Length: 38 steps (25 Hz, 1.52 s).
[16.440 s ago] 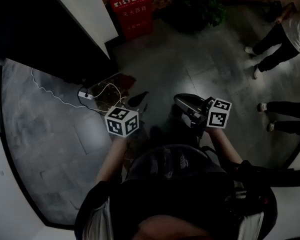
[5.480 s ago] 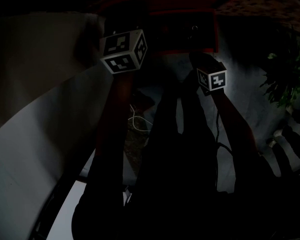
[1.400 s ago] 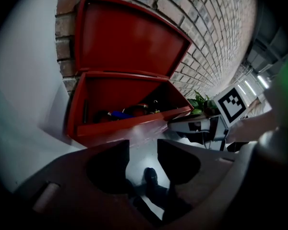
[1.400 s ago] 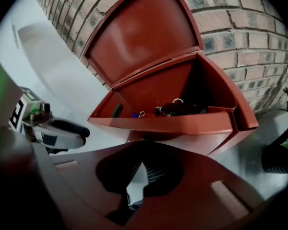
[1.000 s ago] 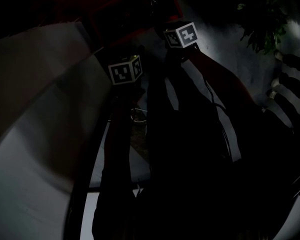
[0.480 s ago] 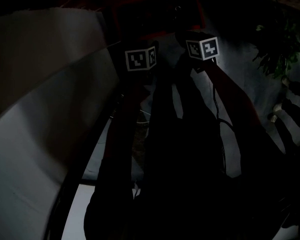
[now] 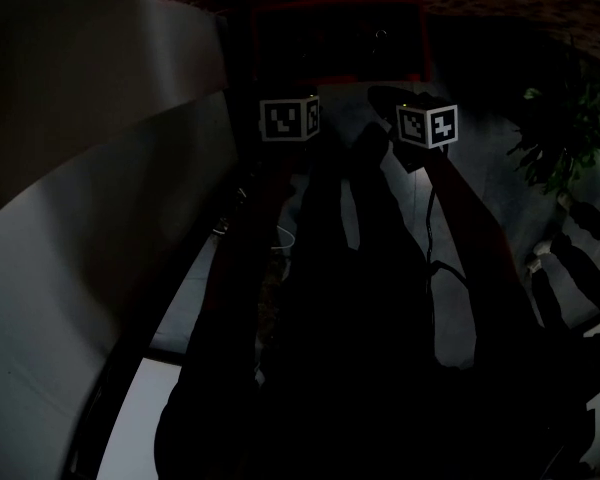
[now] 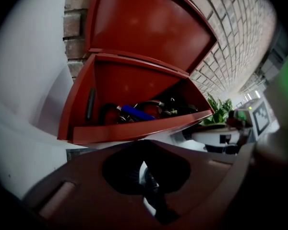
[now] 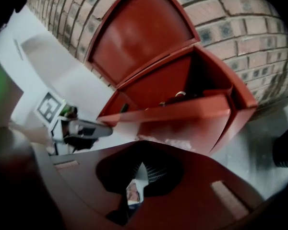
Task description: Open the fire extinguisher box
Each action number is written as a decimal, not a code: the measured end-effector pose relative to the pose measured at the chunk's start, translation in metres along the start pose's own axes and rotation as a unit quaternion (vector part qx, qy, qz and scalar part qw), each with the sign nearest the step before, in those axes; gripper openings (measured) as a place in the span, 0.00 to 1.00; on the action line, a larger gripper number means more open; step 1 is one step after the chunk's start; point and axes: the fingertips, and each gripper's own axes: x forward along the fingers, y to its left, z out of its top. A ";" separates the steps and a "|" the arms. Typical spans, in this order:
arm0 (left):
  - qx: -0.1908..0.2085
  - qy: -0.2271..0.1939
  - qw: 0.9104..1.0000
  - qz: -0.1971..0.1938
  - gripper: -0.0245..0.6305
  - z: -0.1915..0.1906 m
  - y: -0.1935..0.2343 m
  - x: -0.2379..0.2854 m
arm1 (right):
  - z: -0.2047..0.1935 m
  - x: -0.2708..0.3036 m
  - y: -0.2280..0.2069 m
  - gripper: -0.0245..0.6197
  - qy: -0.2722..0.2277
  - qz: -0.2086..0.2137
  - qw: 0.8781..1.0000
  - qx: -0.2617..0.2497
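Note:
The red fire extinguisher box [image 8: 134, 131] stands against the brick wall with its lid [image 8: 144, 28] swung up. Inside lie extinguisher tops, dark hoses and a blue part [image 8: 137, 112]. My left gripper [image 8: 146, 142] hangs a little in front of and below the box's front edge. Its jaws have just been closing and now meet with nothing between them. My right gripper [image 9: 141, 143] is shut and empty too, facing the box front [image 9: 182, 123] from the right. In the dark head view both marker cubes [image 7: 289, 119] [image 7: 427, 125] sit side by side before the box [image 7: 340, 28].
A white wall [image 8: 29, 56] flanks the box on the left. Brick wall [image 9: 240, 28] runs behind and to the right. A green plant [image 8: 221, 110] stands on the grey floor [image 9: 264, 138] at the right. A pale cable [image 7: 285, 236] lies below the left arm.
In the head view the left marker cube has come up level with the right one, where it sat lower and further left before. The view itself has swung too.

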 end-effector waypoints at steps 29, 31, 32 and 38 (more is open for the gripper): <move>0.021 -0.021 1.000 -0.002 0.04 -0.001 -0.003 -0.004 | -0.001 -0.041 0.022 0.04 -0.058 -0.027 0.996 -0.064; 0.022 -0.020 1.000 -0.002 0.04 -0.001 -0.003 -0.004 | 0.008 -0.043 0.018 0.04 -0.063 -0.044 0.993 -0.088; 0.021 -0.020 1.000 -0.002 0.04 -0.002 -0.003 -0.004 | 0.012 -0.045 0.016 0.04 -0.066 -0.052 0.992 -0.099; 0.022 -0.017 1.000 -0.007 0.04 -0.001 -0.005 -0.004 | 0.049 -0.063 0.034 0.37 -0.090 -0.080 0.964 -0.237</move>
